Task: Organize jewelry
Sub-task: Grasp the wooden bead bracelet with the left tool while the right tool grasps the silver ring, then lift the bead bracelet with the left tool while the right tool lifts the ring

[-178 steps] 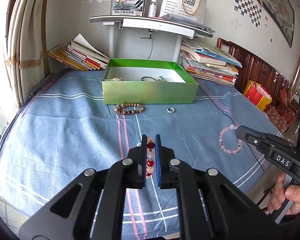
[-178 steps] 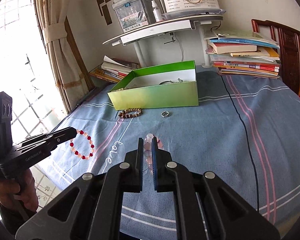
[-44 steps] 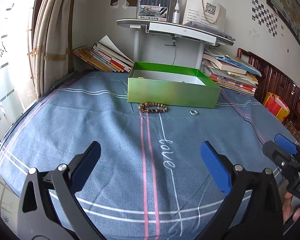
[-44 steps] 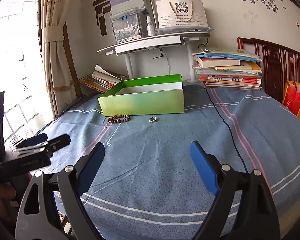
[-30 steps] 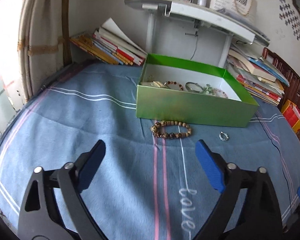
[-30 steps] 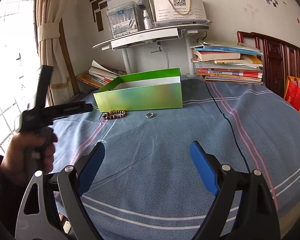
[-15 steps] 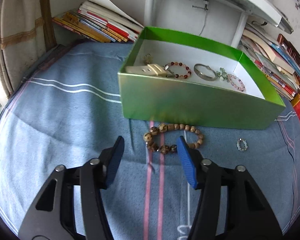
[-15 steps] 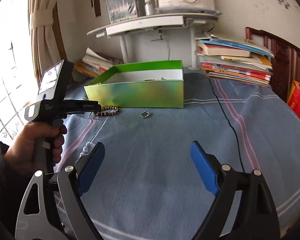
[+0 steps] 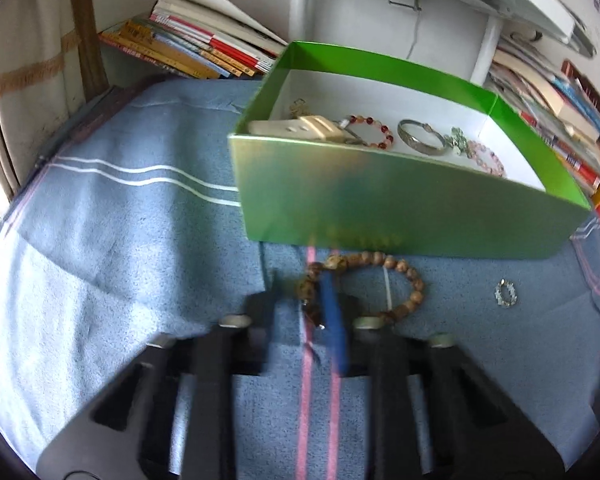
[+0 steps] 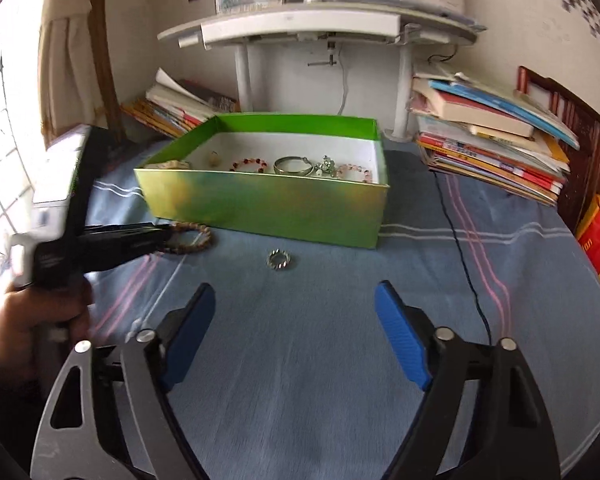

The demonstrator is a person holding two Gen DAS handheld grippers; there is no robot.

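A brown wooden bead bracelet (image 9: pixel 396 276) lies on the blue cloth just in front of the green box (image 9: pixel 400 204). My left gripper (image 9: pixel 300 300) has its jaws nearly closed around the bracelet's left side; the view is blurred. In the right wrist view the left gripper (image 10: pixel 162 236) pinches the bracelet (image 10: pixel 198 236). A small silver ring (image 9: pixel 505 294) lies to the right, also seen in the right wrist view (image 10: pixel 279 259). My right gripper (image 10: pixel 296 332) is open and empty, a short way before the ring. The box (image 10: pixel 260 204) holds several bracelets and a silver bangle (image 10: pixel 293 166).
Stacks of books (image 10: pixel 492 148) stand at the right and more books (image 9: pixel 204 48) lean at the back left. A white shelf stand (image 10: pixel 320 28) rises behind the box. A black cable (image 10: pixel 464 256) runs across the cloth on the right.
My left gripper has moved forward and narrowed from half open to almost shut around the wooden bracelet. My right gripper has moved closer to the ring and stays open.
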